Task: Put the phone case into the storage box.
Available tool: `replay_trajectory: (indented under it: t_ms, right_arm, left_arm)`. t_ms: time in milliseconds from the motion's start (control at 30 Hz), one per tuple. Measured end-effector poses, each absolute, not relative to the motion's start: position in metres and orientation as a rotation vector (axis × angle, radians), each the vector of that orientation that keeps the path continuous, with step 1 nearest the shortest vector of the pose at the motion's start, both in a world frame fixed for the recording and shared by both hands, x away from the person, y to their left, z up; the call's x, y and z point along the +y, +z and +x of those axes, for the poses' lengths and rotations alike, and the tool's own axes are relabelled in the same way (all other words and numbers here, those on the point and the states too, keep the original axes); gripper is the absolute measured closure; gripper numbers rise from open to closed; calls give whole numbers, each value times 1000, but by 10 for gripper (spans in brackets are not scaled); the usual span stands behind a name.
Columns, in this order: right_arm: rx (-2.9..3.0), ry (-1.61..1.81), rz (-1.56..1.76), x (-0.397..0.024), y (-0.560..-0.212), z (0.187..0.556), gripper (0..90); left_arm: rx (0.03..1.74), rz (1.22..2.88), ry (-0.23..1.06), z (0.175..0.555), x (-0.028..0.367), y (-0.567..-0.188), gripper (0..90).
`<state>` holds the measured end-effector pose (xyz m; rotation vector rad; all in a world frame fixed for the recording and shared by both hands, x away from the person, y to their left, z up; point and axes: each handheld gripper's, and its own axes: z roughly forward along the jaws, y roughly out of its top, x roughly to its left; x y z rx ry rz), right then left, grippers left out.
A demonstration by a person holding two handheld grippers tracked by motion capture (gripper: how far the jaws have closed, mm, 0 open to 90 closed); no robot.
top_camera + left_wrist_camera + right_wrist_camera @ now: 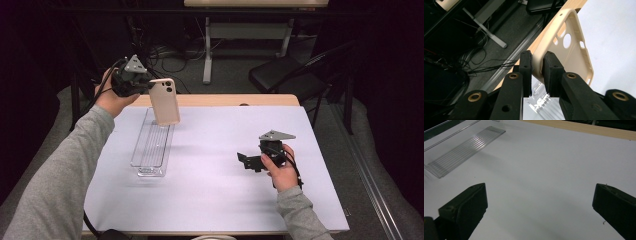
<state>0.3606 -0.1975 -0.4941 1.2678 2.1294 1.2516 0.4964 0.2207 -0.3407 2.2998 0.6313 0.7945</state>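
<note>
A beige phone case point(164, 101) hangs in the air above the far end of a clear plastic tray point(151, 142). My left gripper point(148, 85) is shut on the case's edge at the upper left of the high view. In the left gripper view the two black jaws pinch the rim of the phone case point(571, 50), whose hollow inside and camera cut-outs face the camera. My right gripper point(243, 160) rests low over the white table cover at the right, open with nothing between its jaws. The right gripper view shows its jaws wide apart over bare cover, the clear tray point(461, 152) far off.
The white cover point(225, 150) spreads over a wooden table point(225, 100). A black chair point(285, 75) and a white desk leg point(207, 50) stand beyond the far edge, with cables point(170, 55) on the floor.
</note>
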Motion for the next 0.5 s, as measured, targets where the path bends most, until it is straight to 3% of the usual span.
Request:
replay_trajectory:
  t_ms: [500]
  right_arm:
    - [2086,1225,1259,-203,-498,357,0]
  left_arm:
    - [625,2308,852,510,236,-349,786]
